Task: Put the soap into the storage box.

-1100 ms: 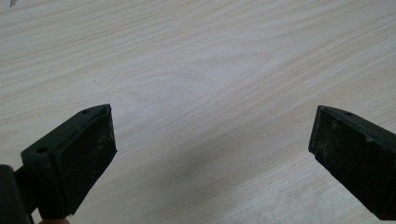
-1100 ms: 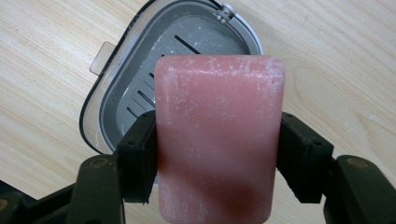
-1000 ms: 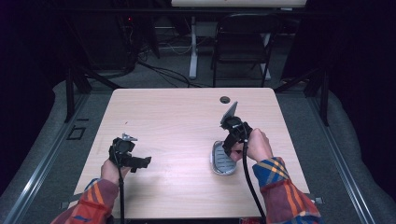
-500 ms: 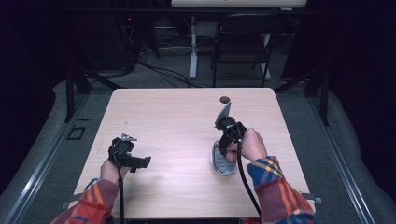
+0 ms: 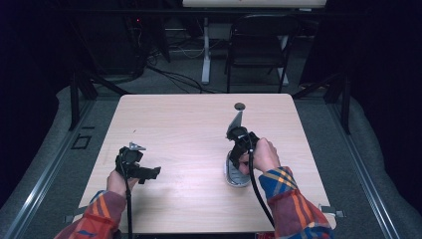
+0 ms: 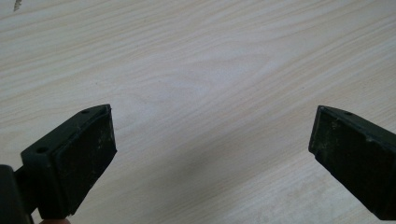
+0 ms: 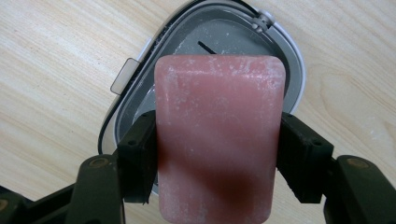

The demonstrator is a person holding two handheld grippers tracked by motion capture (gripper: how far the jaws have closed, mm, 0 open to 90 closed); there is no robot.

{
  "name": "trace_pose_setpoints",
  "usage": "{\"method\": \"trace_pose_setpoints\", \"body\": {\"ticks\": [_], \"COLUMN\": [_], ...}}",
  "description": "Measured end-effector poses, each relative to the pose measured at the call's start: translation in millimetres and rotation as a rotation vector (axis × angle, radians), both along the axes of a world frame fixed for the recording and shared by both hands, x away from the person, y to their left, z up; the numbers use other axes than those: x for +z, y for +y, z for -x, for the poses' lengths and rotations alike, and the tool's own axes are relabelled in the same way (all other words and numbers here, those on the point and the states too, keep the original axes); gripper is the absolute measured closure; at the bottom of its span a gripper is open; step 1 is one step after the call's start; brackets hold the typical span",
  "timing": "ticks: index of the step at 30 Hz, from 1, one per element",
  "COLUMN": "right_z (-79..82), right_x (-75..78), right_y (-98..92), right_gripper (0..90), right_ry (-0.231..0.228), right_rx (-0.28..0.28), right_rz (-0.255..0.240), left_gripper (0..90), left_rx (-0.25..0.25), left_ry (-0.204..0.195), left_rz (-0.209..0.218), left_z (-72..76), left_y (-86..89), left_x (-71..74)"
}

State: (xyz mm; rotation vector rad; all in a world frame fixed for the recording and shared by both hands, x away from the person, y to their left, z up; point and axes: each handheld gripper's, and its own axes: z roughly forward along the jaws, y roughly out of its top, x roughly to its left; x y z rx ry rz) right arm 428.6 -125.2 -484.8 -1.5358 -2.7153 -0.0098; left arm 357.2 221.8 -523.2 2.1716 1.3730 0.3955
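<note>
Soap (image 7: 219, 140), a pink bar, is clamped between the right gripper's (image 7: 218, 154) fingers (image 7: 137, 158), pads pressing both long sides, held right above the open grey soap case (image 7: 289, 70). Case sits on the worktop (image 5: 189, 129), right of centre and nearer the person's edge than the far one. It has a latch tab on one side and a hinge at the far end.

Room: worktop is mostly bare wood. Wide free area between the two grippers and toward the far edge. Small dark round thing (image 5: 240, 106) sits near the far edge, in line with the case but well apart. Case is clear of the right edge, with bare wood on both sides.

Pose: right hand (image 5: 261, 155) comes in from the bottom right and grips the tool with fingers pointing down over the case (image 5: 237, 172). Left gripper (image 5: 137, 167) is at the left near the front edge, held level just above the wood, well away from the case. Its fingers (image 6: 84, 154) are spread wide with nothing between them.

Views: right gripper view gives the soap's colour, chalky surface and the case interior. In the high view the hand and tool cover the soap; that view gives the layout and edges. Left gripper view shows bare wood grain beyond its fingers.
</note>
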Motion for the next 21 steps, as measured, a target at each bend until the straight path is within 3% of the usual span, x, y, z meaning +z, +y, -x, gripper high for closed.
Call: {"method": "trace_pose_setpoints", "body": {"ticks": [7,13,15,20,21], "right_z": [-1.7,-1.5,-3.6,-0.8,-1.5], "right_x": [-2.7,-5.9,-4.7,-9.5,-8.3], "right_y": [3.2,3.8,3.6,4.2,3.7], "right_gripper": [37.0,36.9,36.9,36.8,36.7], "right_ry": [0.022,0.006,0.032,-0.008,0.002], "right_rx": [0.013,-0.011,0.013,-0.052,-0.040], "right_rz": [0.020,0.014,0.039,-0.007,0.003], "left_gripper": [0.6,0.6,0.6,0.6,0.6], "left_rx": [0.001,-0.008,-0.013,-0.012,-0.013], "left_ry": [-0.004,-0.002,-0.002,-0.003,-0.003], "left_rz": [0.004,0.006,0.007,0.008,0.008], "left_z": [0.7,0.0,0.3,0.3,0.0], "left_y": [-0.2,-0.4,-0.7,-1.7,-1.5], "left_x": [0.4,-0.2,0.3,-0.1,-0.4]}}
